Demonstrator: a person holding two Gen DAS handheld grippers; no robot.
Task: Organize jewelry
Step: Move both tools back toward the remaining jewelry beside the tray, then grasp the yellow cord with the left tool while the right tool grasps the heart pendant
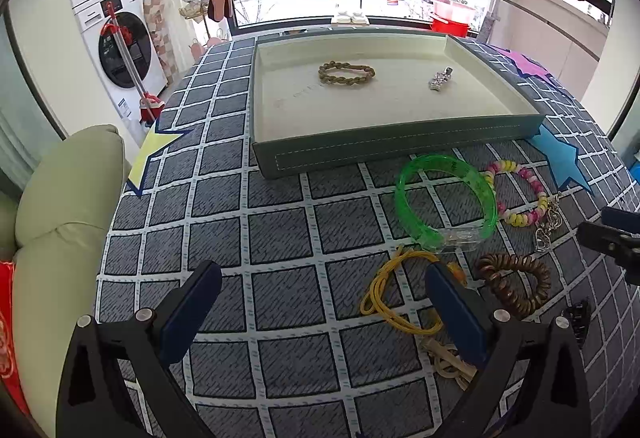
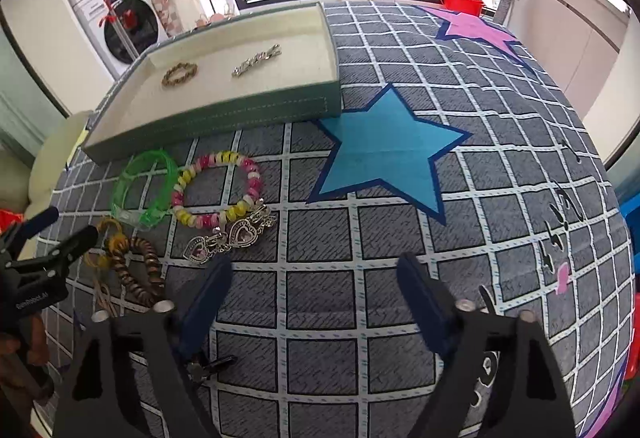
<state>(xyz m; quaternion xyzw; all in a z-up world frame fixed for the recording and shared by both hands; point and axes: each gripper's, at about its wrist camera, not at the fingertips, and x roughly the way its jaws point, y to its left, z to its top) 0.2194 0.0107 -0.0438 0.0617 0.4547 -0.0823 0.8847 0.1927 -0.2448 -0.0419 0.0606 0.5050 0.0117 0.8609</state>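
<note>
A grey-green tray with a cream lining holds a braided gold bracelet and a silver chain piece; the tray also shows in the right wrist view. On the cloth in front lie a green bangle, a pink-yellow bead bracelet, a silver heart charm bracelet, a brown spiral band and a yellow cord loop. My left gripper is open and empty, its right finger beside the yellow cord. My right gripper is open and empty above bare cloth.
The table has a grey checked cloth with a blue star, a yellow star and a pink star. A pale wooden piece and a black clip lie near the left gripper. A green sofa stands at the left.
</note>
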